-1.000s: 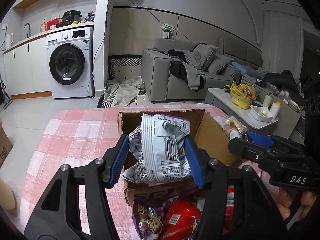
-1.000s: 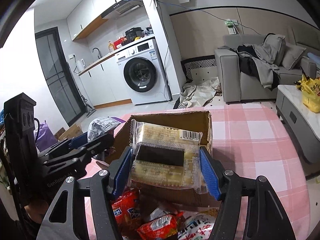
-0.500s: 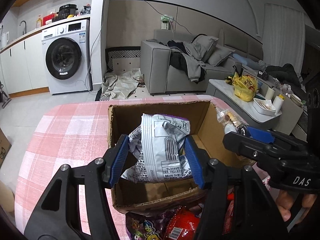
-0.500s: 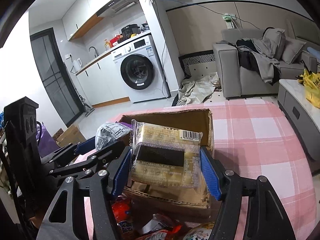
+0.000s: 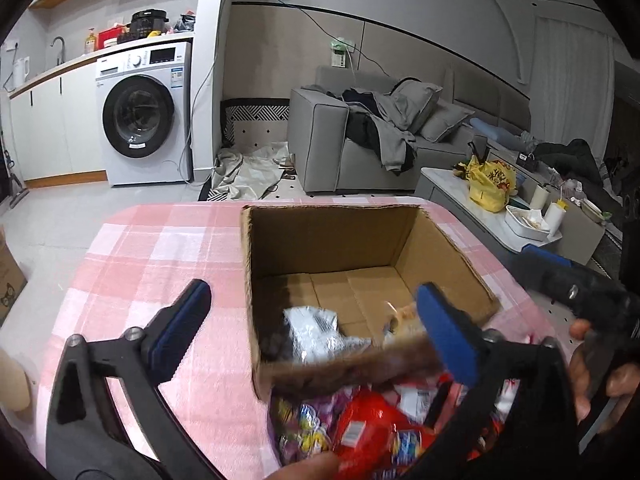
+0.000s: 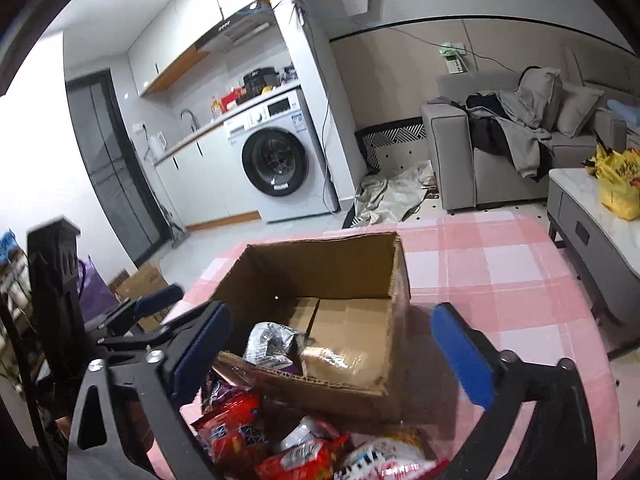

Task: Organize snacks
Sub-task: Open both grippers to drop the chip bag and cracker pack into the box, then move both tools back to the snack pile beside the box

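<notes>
1. The left gripper (image 5: 312, 320), a second ago clamped on a silver-and-purple crinkled snack bag (image 5: 316, 330), is opening with nothing between its jaws; that bag now lies in the open brown cardboard box (image 5: 332, 236).
2. The right gripper (image 6: 332, 340) is likewise opening, empty; its clear-wrapped yellow pastry packet (image 6: 340, 362) dropped beside the bag. Red snack packets (image 6: 236, 428) still await boxing.

Left gripper (image 5: 316, 326): jaws opening, spread wide across lower frame, nothing pressed between blue pads (image 5: 182, 330). Black arms run down to lower left and lower right corners. Pointed forward and somewhat downward.

Right gripper (image 6: 336, 354): jaws opening, set wide across lower frame, blue pads (image 6: 460, 360) gripping nothing. Same downward tilt.

Right hand (image 5: 596, 388): at right edge of left wrist view, fingers wrapped on black handle.

Left gripper also seen at left edge of right wrist view, blue fingertip (image 6: 158, 298) forward.
</notes>
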Demonstrator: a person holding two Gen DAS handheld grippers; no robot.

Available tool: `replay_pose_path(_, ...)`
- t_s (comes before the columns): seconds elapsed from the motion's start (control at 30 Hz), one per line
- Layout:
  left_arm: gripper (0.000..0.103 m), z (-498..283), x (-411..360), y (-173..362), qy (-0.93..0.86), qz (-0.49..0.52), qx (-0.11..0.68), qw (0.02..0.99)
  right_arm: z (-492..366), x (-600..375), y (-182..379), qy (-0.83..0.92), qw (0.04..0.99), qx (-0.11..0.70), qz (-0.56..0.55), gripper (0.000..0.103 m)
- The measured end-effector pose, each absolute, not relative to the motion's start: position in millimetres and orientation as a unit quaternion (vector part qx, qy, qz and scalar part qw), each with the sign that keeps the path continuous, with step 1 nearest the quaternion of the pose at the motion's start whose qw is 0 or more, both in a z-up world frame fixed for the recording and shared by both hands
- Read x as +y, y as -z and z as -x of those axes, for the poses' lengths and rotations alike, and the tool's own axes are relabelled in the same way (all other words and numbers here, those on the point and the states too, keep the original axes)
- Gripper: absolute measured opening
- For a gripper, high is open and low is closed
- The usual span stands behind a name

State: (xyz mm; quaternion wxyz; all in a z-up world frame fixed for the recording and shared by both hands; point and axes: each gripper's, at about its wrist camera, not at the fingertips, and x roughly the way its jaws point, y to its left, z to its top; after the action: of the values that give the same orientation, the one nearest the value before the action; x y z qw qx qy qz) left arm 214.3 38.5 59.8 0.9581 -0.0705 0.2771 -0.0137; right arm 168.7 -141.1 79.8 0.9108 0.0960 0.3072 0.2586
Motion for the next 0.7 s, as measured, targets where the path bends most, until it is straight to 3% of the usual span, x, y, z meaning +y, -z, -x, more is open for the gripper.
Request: replay_pose_path(0.7, 0.102, -71, 40, -41, -0.011, 0.051, 0.294, 0.954, -87, -165, -63, -0.236, 0.911, 0.336, -0.048, 0.103)
